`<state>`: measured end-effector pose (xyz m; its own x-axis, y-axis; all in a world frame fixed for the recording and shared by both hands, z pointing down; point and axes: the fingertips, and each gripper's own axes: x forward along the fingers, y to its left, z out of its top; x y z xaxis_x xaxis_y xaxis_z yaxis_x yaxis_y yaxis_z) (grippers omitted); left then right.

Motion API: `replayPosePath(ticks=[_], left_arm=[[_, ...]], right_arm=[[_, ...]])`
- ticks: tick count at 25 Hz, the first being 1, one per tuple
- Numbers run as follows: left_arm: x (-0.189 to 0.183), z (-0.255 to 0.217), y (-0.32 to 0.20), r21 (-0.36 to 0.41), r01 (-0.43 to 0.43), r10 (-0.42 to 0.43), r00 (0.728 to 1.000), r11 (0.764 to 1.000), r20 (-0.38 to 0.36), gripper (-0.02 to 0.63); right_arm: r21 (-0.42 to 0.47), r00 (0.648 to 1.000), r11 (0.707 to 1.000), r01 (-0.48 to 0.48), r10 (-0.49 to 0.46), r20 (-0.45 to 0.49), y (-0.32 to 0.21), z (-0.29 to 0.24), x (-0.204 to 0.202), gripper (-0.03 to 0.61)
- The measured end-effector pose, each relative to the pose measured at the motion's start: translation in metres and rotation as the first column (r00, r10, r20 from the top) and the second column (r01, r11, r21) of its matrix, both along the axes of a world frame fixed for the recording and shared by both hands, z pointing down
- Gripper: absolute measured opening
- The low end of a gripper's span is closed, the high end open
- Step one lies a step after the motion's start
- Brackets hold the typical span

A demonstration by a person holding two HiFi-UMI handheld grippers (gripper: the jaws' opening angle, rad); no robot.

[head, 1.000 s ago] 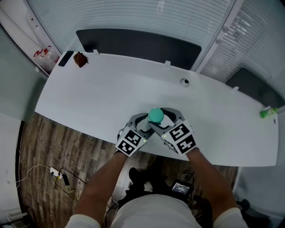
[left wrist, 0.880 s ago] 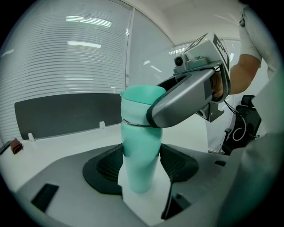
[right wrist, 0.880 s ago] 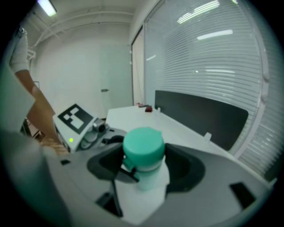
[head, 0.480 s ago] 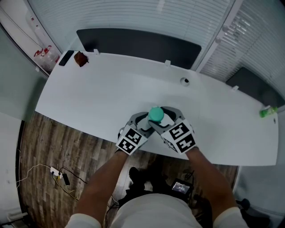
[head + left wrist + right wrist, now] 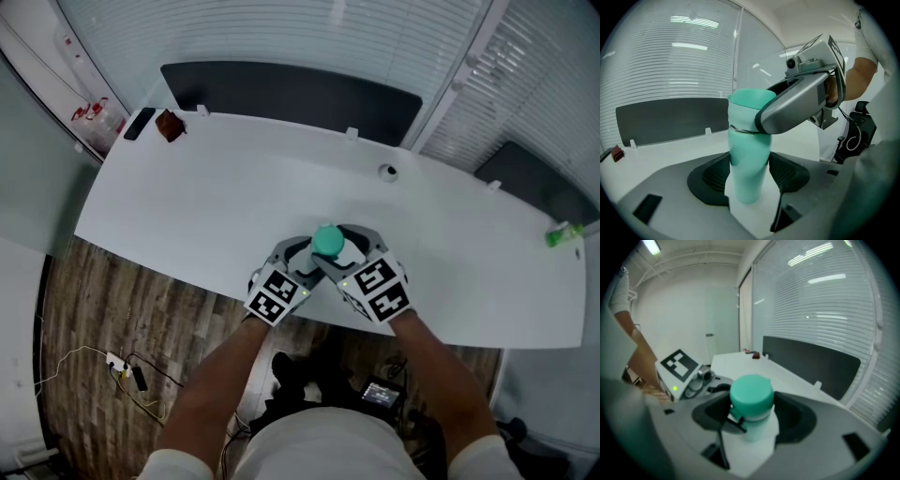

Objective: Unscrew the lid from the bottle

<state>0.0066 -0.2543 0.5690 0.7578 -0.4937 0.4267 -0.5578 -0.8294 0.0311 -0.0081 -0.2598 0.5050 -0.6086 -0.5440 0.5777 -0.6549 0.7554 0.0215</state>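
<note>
Head view: the mint bottle point(image 5: 328, 246) stands by the counter's point(image 5: 187, 206) near edge, with wide bare counter beyond it.

Left gripper view: the left gripper point(image 5: 749, 171) clamps the bottle's body, pads pressed on both sides.

Right gripper view: the right gripper point(image 5: 752, 411) is closed on the lid point(image 5: 751, 395).

The risk: if the body grip slips, the bottle spins with the lid, or tips off that near edge.
</note>
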Motion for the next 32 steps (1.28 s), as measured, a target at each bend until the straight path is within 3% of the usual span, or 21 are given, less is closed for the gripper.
replayPosePath(ticks=[32], left_arm=[[0.0, 0.0007, 0.0018, -0.013, 0.007, -0.007, 1.0, 1.0, 0.005, 0.275]], right_arm=[[0.009, 1.0, 1.0, -0.022, 0.022, 0.007, 0.0042, -0.0079, 0.0023, 0.302]])
